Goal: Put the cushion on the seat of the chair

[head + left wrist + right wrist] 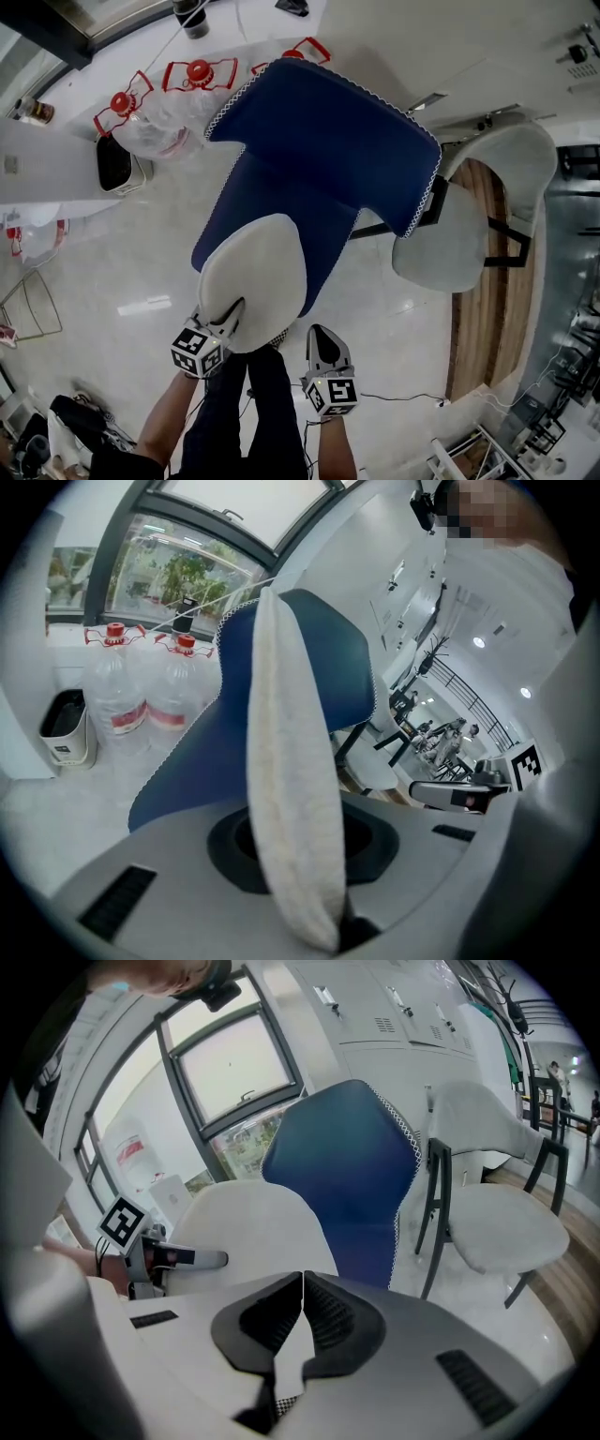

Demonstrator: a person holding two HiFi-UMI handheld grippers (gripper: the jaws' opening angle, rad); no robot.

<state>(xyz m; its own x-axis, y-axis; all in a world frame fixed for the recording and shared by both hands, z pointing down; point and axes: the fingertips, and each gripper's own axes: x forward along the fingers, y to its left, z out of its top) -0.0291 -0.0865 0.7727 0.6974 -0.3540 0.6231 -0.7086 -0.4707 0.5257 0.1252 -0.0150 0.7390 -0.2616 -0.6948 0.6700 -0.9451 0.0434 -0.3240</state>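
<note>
Fuzzy cloth cushion (253,277), glossy floor (131,267)

Looks like an office or showroom kind of space to me, not a home. Glossy pale stone floor (122,272), a strip of wood flooring (478,337), big metal-framed windows (234,1068), a wall of white lockers (394,1016), bulk water jugs (187,89) with red caps by the glass, loose cables (403,398), plus a blue chair (319,141) and a white shell chair (441,244).
</note>
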